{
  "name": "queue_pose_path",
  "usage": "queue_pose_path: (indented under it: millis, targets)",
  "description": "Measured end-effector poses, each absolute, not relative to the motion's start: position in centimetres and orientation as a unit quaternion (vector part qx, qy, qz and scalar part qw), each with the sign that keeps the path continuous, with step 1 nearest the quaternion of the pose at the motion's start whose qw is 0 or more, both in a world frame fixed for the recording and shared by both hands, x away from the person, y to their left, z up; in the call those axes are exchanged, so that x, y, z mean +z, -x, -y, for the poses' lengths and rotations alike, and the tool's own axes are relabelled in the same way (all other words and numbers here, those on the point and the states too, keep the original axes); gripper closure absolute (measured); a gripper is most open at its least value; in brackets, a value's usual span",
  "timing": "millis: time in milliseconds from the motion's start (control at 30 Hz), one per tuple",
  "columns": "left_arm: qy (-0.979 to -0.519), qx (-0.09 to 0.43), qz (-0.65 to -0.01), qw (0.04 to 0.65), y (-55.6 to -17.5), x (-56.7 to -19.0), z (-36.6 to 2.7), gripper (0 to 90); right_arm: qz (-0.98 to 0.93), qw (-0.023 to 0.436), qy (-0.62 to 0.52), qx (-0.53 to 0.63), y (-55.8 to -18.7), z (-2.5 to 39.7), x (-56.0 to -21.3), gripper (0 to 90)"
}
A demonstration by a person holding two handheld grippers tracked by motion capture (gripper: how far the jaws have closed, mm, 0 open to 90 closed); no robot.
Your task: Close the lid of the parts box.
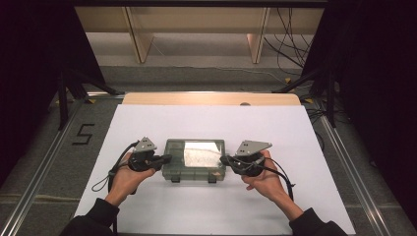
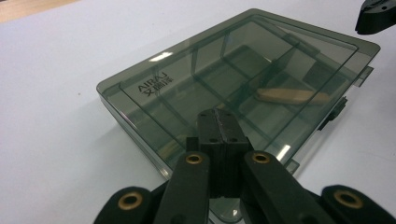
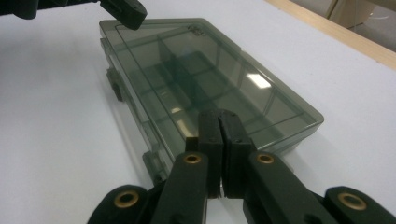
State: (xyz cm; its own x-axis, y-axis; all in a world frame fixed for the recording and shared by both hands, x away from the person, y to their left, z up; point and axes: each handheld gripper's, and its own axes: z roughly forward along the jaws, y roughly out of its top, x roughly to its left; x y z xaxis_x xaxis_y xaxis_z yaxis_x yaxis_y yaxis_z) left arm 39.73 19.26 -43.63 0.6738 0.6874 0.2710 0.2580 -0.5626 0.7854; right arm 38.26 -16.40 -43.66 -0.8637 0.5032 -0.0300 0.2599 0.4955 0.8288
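Observation:
A smoky transparent compartment box point(image 1: 194, 160) lies closed on the white table cover, latches toward the person. In the left gripper view the box point(image 2: 233, 79) shows dividers and a pale wooden stick point(image 2: 289, 95) inside under the lid. My left gripper point(image 1: 167, 158) is at the box's left end, jaws shut with nothing between them, tips point(image 2: 219, 116) over the lid's edge. My right gripper point(image 1: 224, 160) is at the box's right end, likewise shut and empty, tips point(image 3: 219, 119) over the lid of the box point(image 3: 201, 79). Each gripper view shows the other gripper's tip at the far end.
The white cover point(image 1: 206, 206) spreads wide around the box. The wooden table edge point(image 1: 211, 99) runs along the back. Black stands and cables point(image 1: 295, 44) are on the floor beyond, and a "5" mark point(image 1: 82, 133) lies on the left floor.

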Motion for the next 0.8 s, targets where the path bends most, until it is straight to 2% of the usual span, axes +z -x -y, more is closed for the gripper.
queue_pose_path:
  millis: [800]
  targets:
    - [-0.842, 0.285, -0.283, 0.361, -38.7, -44.6, -19.4, 89.9, -0.875, 0.132, -0.201, 0.421, -37.9, 15.4, -45.3, 89.5]
